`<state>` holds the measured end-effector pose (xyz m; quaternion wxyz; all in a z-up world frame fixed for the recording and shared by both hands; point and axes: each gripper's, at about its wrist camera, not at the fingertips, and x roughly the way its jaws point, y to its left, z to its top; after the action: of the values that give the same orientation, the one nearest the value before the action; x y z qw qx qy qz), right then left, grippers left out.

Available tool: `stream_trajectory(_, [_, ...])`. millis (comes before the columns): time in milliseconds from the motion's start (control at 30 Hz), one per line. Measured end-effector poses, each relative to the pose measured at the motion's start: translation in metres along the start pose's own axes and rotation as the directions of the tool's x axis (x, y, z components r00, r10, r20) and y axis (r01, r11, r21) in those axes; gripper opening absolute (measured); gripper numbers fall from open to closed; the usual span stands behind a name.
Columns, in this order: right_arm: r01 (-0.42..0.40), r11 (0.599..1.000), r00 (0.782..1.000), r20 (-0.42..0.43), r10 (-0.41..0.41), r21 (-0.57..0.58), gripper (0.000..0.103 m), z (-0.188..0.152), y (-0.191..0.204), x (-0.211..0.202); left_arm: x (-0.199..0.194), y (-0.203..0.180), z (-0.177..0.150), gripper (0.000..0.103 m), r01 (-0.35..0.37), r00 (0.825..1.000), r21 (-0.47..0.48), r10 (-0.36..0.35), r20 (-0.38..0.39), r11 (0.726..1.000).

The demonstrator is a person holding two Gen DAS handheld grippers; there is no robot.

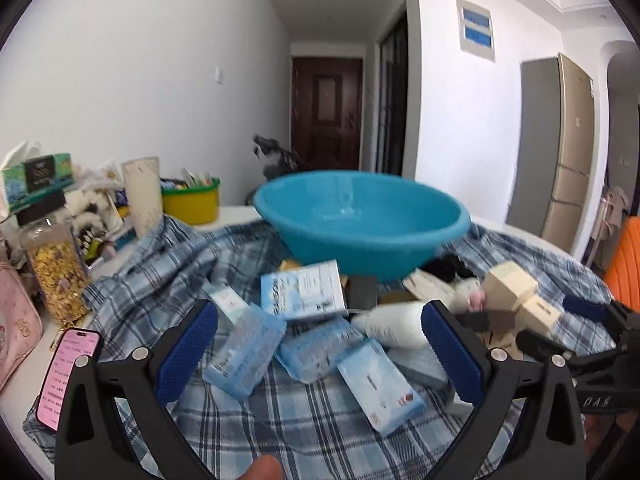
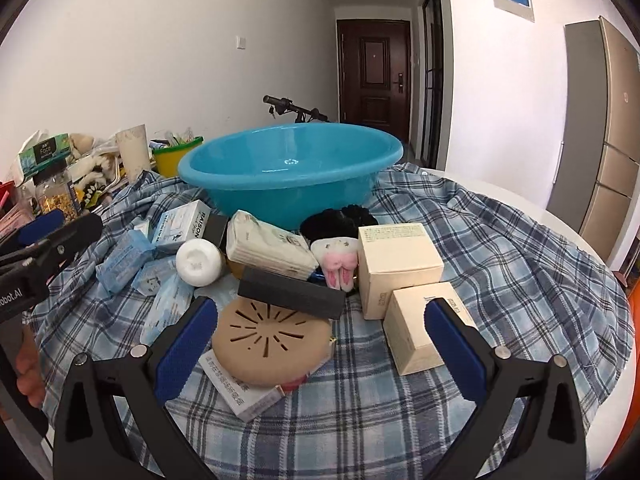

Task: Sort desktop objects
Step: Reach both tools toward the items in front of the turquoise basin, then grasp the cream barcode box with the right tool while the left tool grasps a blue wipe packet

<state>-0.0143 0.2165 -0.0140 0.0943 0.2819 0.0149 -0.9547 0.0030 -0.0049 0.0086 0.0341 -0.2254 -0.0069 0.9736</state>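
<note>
A blue basin (image 1: pixel 362 220) (image 2: pixel 290 170) stands on a plaid cloth (image 2: pixel 500 240) at the back. In front of it lies a pile: several blue tissue packs (image 1: pixel 316 350), a blue-white box (image 1: pixel 302 290), a white bottle (image 2: pixel 199 263), a tan slotted disc (image 2: pixel 270 342), a black block (image 2: pixel 292 292), two cream boxes (image 2: pixel 400 264), a plush toy (image 2: pixel 338 260). My left gripper (image 1: pixel 318 354) is open just above the tissue packs. My right gripper (image 2: pixel 320 350) is open, with the disc and the smaller cream box (image 2: pixel 416 330) between its fingers.
Clutter sits at the left: a phone (image 1: pixel 68 376), a jar of dried flowers (image 1: pixel 56 276), a tissue box (image 1: pixel 36 178), a yellow-green tub (image 1: pixel 192 200), a white cup (image 1: pixel 142 196). An orange chair (image 1: pixel 624 264) is at the right.
</note>
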Motion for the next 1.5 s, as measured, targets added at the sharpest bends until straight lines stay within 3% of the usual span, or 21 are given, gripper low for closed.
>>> stream_trajectory(167, [0.019,0.999,1.000,-0.011,-0.018,0.026,0.103,-0.001,-0.028,-0.008,0.009,0.006,-0.004,0.103,0.026,0.998,-0.033,-0.027,-0.056,0.999])
stream_trajectory(267, [0.044,0.999,0.998,-0.039,-0.044,0.002,0.103,-0.002,-0.043,-0.005,0.015,0.013,-0.008,0.103,0.079,0.994,-0.083,-0.086,-0.074,0.993])
stream_trajectory(400, [-0.044,0.999,0.996,-0.074,0.044,0.005,0.103,0.003,-0.061,0.007,0.019,0.017,-0.010,0.103,0.079,0.993,-0.088,-0.086,-0.084,0.993])
stream_trajectory(467, [-0.054,0.998,0.992,-0.115,0.051,-0.020,0.103,0.007,-0.065,0.020,0.021,0.022,-0.011,0.103,0.071,0.993,-0.092,-0.079,-0.087,0.993])
stream_trajectory(500, [-0.054,0.998,0.989,-0.143,0.048,-0.036,0.101,0.009,-0.066,0.026,0.021,0.024,-0.011,0.103,0.074,0.993,-0.098,-0.082,-0.088,0.992])
stream_trajectory(567, [-0.058,0.996,0.982,-0.186,0.045,-0.064,0.085,0.011,-0.068,0.035,0.022,0.028,-0.012,0.103,0.084,0.991,-0.111,-0.094,-0.093,0.990])
stream_trajectory(633, [-0.075,0.995,0.975,-0.215,0.060,-0.066,0.078,0.012,-0.069,0.042,0.025,0.033,-0.013,0.103,0.092,0.989,-0.123,-0.105,-0.101,0.988])
stream_trajectory(767, [-0.048,0.994,0.960,-0.280,0.020,-0.095,0.077,0.005,-0.071,0.057,0.031,0.044,-0.015,0.103,0.116,0.984,-0.175,-0.137,-0.113,0.978])
stream_trajectory(833, [-0.029,0.995,0.957,-0.290,-0.002,-0.100,0.070,0.001,-0.071,0.060,0.035,0.048,-0.017,0.103,0.121,0.981,-0.188,-0.147,-0.128,0.975])
stream_trajectory(1000, [-0.021,0.998,0.957,-0.290,0.003,-0.059,0.065,-0.008,-0.074,0.060,0.038,0.049,-0.019,0.103,0.058,0.988,-0.149,-0.078,-0.135,0.987])
stream_trajectory(1033, [-0.026,0.998,0.955,-0.297,0.008,-0.056,0.062,-0.009,-0.074,0.062,0.038,0.048,-0.019,0.103,0.054,0.988,-0.142,-0.074,-0.137,0.988])
stream_trajectory(1067, [-0.025,0.998,0.953,-0.302,0.007,-0.057,0.052,-0.009,-0.074,0.063,0.039,0.047,-0.019,0.103,0.053,0.988,-0.131,-0.071,-0.138,0.990])
stream_trajectory(1100, [-0.020,0.998,0.952,-0.307,0.001,-0.059,0.051,-0.010,-0.074,0.064,0.039,0.046,-0.019,0.103,0.050,0.988,-0.120,-0.066,-0.140,0.992])
stream_trajectory(1333, [-0.031,0.999,0.955,-0.296,0.021,-0.030,0.050,-0.008,-0.077,0.064,0.046,0.047,-0.022,0.103,-0.065,0.982,-0.040,0.056,-0.180,0.997])
stream_trajectory(1500, [-0.016,1.000,0.980,-0.198,0.014,-0.013,0.050,-0.003,-0.076,0.047,0.051,0.060,-0.024,0.103,-0.036,0.980,-0.052,0.025,-0.198,0.998])
